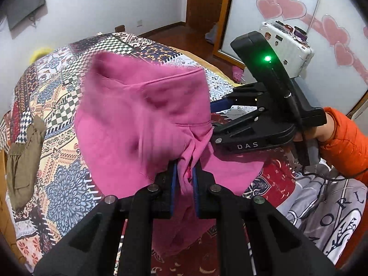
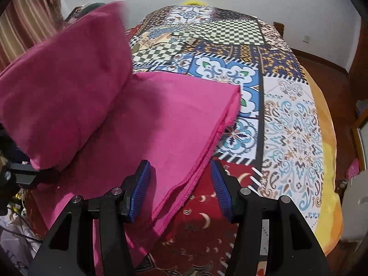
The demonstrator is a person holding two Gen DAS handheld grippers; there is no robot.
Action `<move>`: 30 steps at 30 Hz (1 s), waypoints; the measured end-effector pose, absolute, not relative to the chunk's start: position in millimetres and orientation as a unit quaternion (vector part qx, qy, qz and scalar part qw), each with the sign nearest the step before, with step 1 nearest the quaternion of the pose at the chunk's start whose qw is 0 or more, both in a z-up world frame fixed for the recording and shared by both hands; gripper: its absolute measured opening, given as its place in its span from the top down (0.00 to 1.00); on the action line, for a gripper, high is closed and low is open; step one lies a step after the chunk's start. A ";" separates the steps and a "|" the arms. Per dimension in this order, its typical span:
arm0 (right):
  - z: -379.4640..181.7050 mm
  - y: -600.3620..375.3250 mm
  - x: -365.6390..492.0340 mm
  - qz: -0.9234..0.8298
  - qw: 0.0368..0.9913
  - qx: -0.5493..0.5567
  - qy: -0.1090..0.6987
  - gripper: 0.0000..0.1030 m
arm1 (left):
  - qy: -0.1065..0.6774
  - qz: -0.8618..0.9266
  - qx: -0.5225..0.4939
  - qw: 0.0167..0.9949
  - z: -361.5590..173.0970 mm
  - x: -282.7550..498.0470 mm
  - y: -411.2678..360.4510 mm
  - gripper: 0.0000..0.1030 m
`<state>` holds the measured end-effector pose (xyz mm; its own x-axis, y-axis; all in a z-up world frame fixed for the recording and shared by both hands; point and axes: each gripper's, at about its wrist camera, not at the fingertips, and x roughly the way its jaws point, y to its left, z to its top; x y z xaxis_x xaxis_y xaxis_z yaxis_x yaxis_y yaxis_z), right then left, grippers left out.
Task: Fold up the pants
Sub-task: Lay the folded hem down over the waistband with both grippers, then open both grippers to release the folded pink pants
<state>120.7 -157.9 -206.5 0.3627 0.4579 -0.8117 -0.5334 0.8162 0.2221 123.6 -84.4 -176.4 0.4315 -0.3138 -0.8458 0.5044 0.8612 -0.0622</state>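
Observation:
Pink pants lie partly on the patterned bed cover. My left gripper is shut on a bunched part of the pants and holds it lifted above the bed. In the right wrist view the pants spread flat with a stitched hem edge, and a lifted fold hangs at the left. My right gripper is open, its blue pads either side of the hem edge, just above the cloth. It also shows in the left wrist view, at the pants' right side.
An olive garment lies at the bed's left edge. A grey printed cloth lies at the near right. A white suitcase stands by the mirrored wardrobe with pink hearts. The bed's yellow edge runs along the right.

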 end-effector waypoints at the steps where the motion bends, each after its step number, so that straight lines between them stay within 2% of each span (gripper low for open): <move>1: -206.4 -160.9 121.2 0.297 0.826 -0.040 0.478 0.51 | 0.475 -0.245 0.098 0.840 -176.3 124.5 -85.2 0.89; 21: -212.6 -176.7 121.1 0.275 0.827 -0.038 0.489 0.51 | 0.447 -0.256 0.063 0.855 -148.3 113.8 -70.8 0.89; 30: -210.6 -177.2 119.3 0.269 0.829 -0.047 0.488 0.51 | 0.451 -0.206 0.048 0.867 -149.6 117.7 -56.2 0.89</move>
<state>119.3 -177.2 -210.6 0.3781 0.4003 -0.8348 -0.4926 0.8504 0.1847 117.8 -56.2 -149.6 0.5073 -0.3148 -0.8022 0.4006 0.9103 -0.1039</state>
